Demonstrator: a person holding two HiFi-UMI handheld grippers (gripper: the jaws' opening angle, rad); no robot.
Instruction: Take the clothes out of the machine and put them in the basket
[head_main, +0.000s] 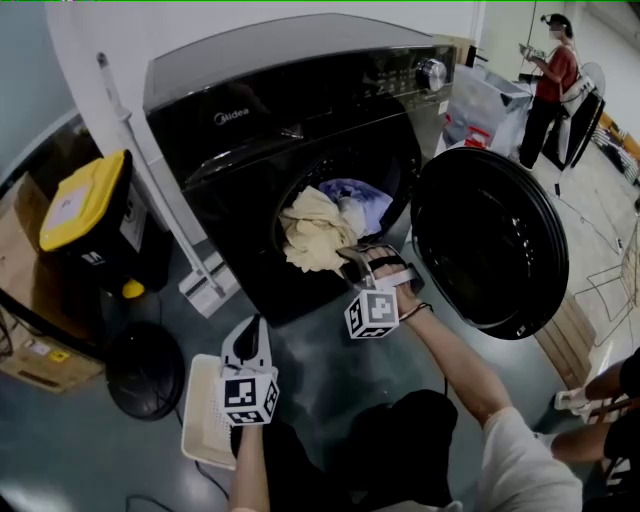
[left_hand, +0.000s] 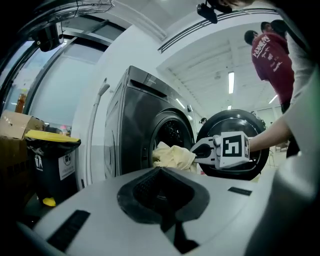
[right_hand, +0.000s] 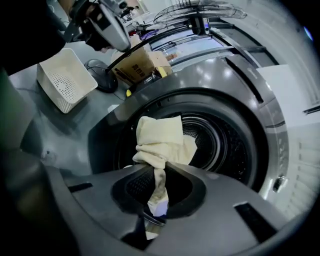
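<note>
A cream cloth (head_main: 315, 235) hangs out of the dark washing machine's (head_main: 240, 120) round opening, with a pale lilac cloth (head_main: 358, 196) behind it in the drum. My right gripper (head_main: 358, 266) is shut on the cream cloth's lower edge, just in front of the opening. In the right gripper view the cloth (right_hand: 160, 137) runs down between the closed jaws of the right gripper (right_hand: 159, 175). My left gripper (head_main: 249, 338) is shut and holds nothing, low above the white basket (head_main: 203, 425) on the floor. From the left gripper (left_hand: 160, 172) view I see the cloth (left_hand: 174, 156) held by the right gripper (left_hand: 199, 151).
The machine's door (head_main: 490, 255) stands swung open to the right. On the left are a black bin with a yellow lid (head_main: 85, 215), a white mop (head_main: 165, 200), a round black fan base (head_main: 145, 372) and a cardboard box (head_main: 30, 350). A person in a red top (head_main: 552, 85) stands far back right.
</note>
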